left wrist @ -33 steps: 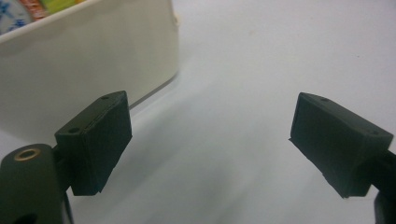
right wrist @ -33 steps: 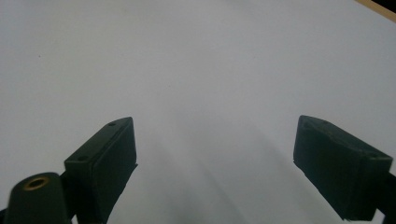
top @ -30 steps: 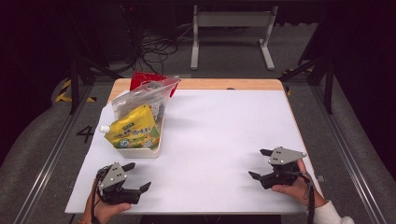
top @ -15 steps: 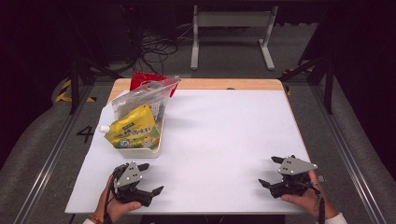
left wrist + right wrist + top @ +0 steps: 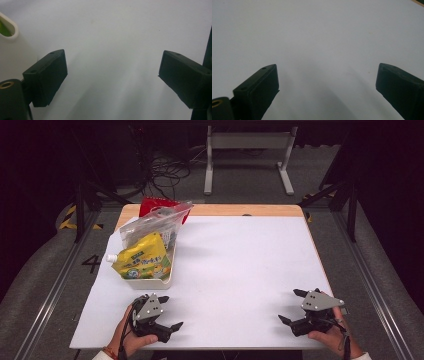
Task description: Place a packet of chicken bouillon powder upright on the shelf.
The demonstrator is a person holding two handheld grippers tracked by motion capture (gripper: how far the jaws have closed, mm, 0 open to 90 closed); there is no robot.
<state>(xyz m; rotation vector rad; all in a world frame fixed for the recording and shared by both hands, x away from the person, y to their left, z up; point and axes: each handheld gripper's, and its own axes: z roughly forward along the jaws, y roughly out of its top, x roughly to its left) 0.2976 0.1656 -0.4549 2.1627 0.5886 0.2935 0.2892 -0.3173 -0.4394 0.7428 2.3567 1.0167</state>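
My left gripper (image 5: 170,312) rests low over the white table near its front edge, held by a hand, just in front of the white tray (image 5: 167,276). Its jaws have just been opening and stand open with nothing between them (image 5: 112,62). My right gripper (image 5: 288,305) is at the front right of the table, also in a hand. Its jaws have just been opening too, and stand open over bare tabletop (image 5: 328,75). A yellow spouted pouch (image 5: 142,262) lies in the tray, with a clear zip bag (image 5: 155,222) leaning behind it.
A red object (image 5: 152,205) sits behind the zip bag at the table's back left. The tray's rim (image 5: 10,27) shows at the upper left of the left gripper view. A wooden strip (image 5: 240,210) edges the table's far side. Cables and a metal stand are on the floor beyond.
Both hands have slid a little to the right and toward the front edge of the table. Both pairs of jaws stand slightly wider apart than before.
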